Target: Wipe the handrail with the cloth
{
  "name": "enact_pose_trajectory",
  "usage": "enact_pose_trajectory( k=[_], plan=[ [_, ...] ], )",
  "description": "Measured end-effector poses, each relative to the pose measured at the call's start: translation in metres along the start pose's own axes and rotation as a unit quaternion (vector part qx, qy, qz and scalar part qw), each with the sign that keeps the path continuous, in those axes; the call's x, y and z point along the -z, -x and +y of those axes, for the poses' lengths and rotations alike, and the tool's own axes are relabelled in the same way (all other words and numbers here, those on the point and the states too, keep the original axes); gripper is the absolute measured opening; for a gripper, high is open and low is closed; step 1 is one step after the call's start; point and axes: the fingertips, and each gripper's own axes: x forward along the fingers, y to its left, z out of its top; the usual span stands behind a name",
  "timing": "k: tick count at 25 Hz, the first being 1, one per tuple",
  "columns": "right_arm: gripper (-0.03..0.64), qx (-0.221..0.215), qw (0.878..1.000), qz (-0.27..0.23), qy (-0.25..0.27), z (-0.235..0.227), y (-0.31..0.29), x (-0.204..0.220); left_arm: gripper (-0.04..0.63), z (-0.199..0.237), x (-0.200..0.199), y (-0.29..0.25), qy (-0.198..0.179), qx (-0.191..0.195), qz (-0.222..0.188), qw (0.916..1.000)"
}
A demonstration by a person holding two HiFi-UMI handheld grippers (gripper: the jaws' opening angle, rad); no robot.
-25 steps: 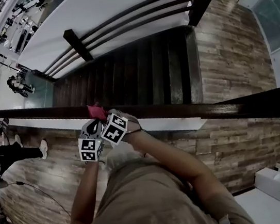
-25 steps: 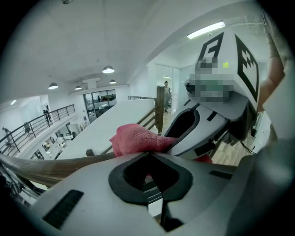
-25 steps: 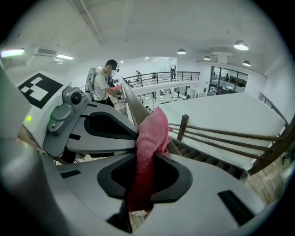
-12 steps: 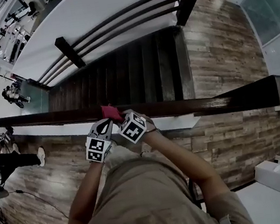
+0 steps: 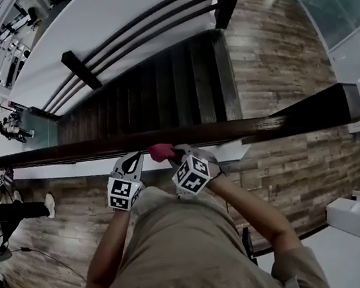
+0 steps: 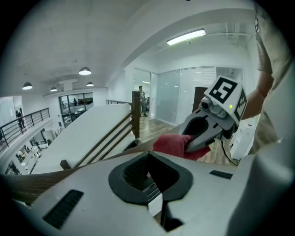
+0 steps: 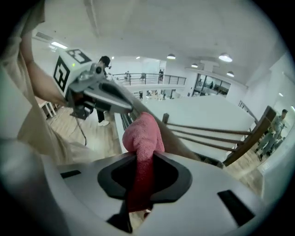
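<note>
**Cloth** (image 5: 162,152): red, with a nubby towel-like weave, bunched into a soft lump. It is lying on the top face of the handrail (image 5: 67,152), near mid-frame in the head view.

**Right gripper** (image 5: 171,154): its jaws are clamping tight on a fold of the cloth, which is running down between them. It is holding the lump against the rail.

**Left gripper** (image 5: 131,161): its jaws are meeting and holding nothing. It is hovering at the rail's near edge, just beside the cloth at its 9 o'clock.

**Handrail**: dark stained wood, long, straight, flat-topped and faintly glossy, ending in a squared block toward 3 o'clock. Dark stairs (image 5: 158,89) are descending at 12 o'clock.

**Step, as judged**: a wiping stroke is under way at mid-rail. The next move is calling for steady downward pressure while the cloth is slid lengthwise. Lifting it would be leaving a strip unwiped.
</note>
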Motion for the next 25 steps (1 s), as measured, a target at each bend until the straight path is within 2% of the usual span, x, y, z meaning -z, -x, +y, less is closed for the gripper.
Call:
enact_pose_trajectory(
  k=[2, 4, 6, 8, 10, 15, 21, 25],
  plan=[
    [0.081, 0.018, 0.999, -0.038, -0.014, -0.012, 0.007, -0.022, 0.015, -0.002, -0.001, -0.001, 0.006, -0.005, -0.003, 1.0000],
    [0.081, 0.016, 0.998, -0.058, -0.023, -0.016, 0.003, -0.043, 0.015, -0.001, -0.003, -0.001, 0.009, -0.013, -0.005, 0.9999],
    [0.081, 0.006, 0.998, -0.058, -0.015, -0.013, -0.010, -0.061, 0.015, 0.002, -0.003, 0.000, 0.010, -0.022, -0.003, 0.9997],
    [0.081, 0.000, 0.999, -0.035, -0.002, -0.009, -0.031, -0.064, 0.015, 0.005, -0.002, 0.002, 0.010, -0.032, 0.001, 0.9994],
    [0.081, -0.006, 1.000, -0.018, -0.002, -0.008, -0.044, -0.056, 0.015, 0.007, -0.003, 0.005, 0.012, -0.039, 0.002, 0.9992],
    [0.081, 0.010, 0.998, -0.029, -0.051, -0.023, -0.024, -0.031, 0.015, 0.007, -0.008, 0.008, 0.012, -0.039, -0.004, 0.9991],
    [0.081, 0.013, 0.991, -0.024, -0.130, -0.052, 0.002, 0.001, 0.015, -0.014, -0.018, -0.009, 0.002, -0.009, -0.010, 0.9999],
    [0.083, 0.026, 0.980, -0.028, -0.195, -0.082, 0.025, 0.034, 0.015, -0.032, -0.030, -0.021, -0.009, 0.013, -0.017, 0.9997]
  ],
)
